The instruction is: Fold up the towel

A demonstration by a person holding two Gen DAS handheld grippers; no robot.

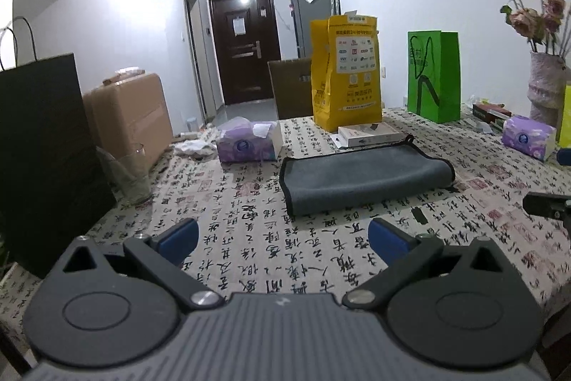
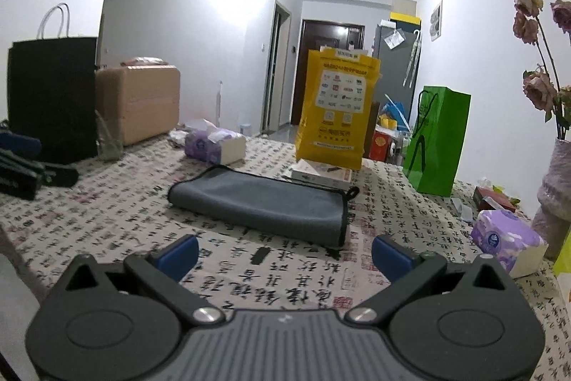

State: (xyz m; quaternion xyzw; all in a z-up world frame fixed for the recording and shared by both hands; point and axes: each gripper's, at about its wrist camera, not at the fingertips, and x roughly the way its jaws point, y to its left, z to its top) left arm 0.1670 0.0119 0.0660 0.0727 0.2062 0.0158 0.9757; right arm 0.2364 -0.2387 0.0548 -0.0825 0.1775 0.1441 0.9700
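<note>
The grey microfibre towel (image 1: 364, 179) lies already doubled near the middle of the worktop (image 1: 249, 238), just before a flat white box. It looks soft, light and limp, so pinch its black-piped edge at the corners. Left tool (image 1: 283, 238) and right tool (image 2: 285, 254) are both spread, holding nothing, short of it.
</note>
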